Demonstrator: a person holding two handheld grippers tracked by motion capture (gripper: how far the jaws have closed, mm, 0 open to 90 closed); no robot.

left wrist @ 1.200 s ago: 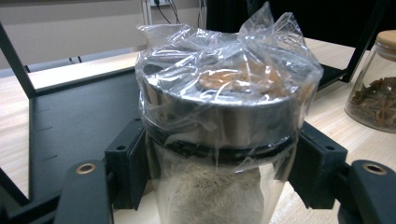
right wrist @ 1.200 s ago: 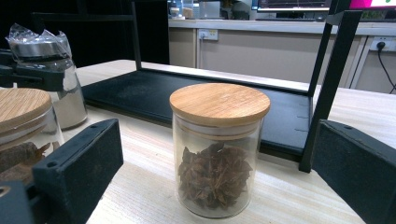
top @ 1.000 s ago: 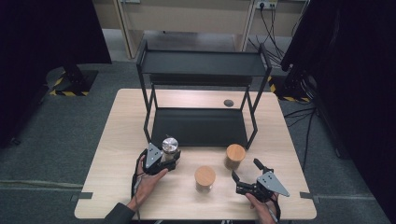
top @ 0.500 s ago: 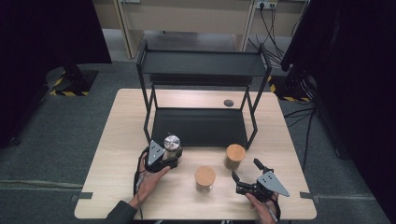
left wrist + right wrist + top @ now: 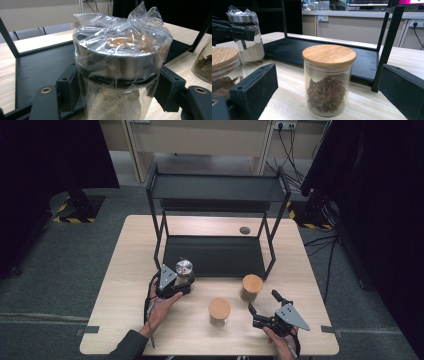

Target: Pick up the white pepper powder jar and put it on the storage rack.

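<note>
In the high view my left gripper [image 5: 181,282] sits left of centre, clamped round the wrapped jar [image 5: 183,268] at the front edge of the rack [image 5: 215,255]. Two lidded jars [image 5: 219,311] [image 5: 251,287] stand right of it. My right gripper [image 5: 261,309] lies lower right on the table [image 5: 125,270].

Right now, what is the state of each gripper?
Left gripper: closed on the metal-lidded jar.
Right gripper: open, holding nothing; the wooden-lidded jar stands ahead of it.
</note>
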